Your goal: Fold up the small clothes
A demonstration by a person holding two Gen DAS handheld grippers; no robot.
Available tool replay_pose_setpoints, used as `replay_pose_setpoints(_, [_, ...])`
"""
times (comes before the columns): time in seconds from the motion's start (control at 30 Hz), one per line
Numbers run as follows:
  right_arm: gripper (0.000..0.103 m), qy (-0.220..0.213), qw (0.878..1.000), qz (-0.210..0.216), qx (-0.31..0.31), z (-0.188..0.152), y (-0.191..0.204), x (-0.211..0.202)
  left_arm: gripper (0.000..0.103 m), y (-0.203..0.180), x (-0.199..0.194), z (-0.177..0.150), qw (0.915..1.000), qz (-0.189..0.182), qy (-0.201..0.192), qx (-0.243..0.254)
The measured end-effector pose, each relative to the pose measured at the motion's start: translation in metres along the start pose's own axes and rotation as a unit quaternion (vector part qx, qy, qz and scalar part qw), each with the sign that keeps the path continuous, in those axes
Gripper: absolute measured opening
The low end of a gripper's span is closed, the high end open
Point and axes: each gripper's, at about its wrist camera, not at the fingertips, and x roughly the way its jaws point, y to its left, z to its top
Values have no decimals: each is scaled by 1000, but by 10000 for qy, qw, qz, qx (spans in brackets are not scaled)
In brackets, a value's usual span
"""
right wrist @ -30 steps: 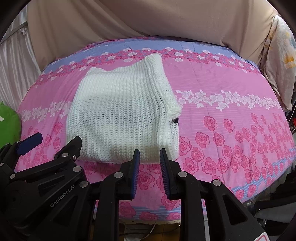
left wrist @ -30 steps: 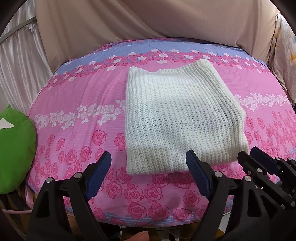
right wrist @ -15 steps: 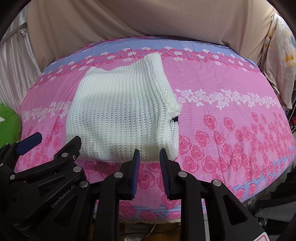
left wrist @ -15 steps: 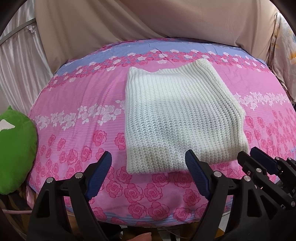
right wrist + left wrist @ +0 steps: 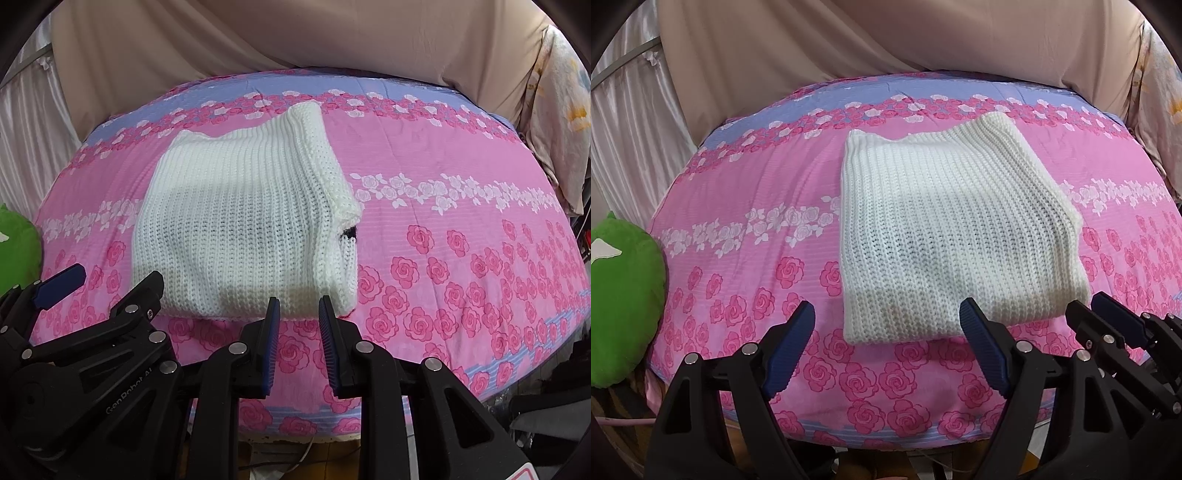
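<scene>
A white knitted garment lies folded into a rectangle on the pink rose-print bed cover. It also shows in the right wrist view, with a small dark bit at its right fold. My left gripper is wide open and empty, held just before the garment's near edge. My right gripper has its jaws a narrow gap apart and holds nothing, near the garment's near right corner. The right gripper also shows at the right of the left wrist view, and the left gripper at the left of the right wrist view.
A green plush cushion sits at the bed's left edge. A beige cloth hangs behind the bed. A pale floral cloth hangs at the right. The bed's front edge is just under the grippers.
</scene>
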Motion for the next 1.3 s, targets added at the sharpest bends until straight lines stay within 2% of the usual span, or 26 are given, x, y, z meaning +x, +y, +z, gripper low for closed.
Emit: replay_pose_setpoints(1.3, [22,184,9998,74,-73,7,7,13,77,4,15,4,9996,26,222,-168])
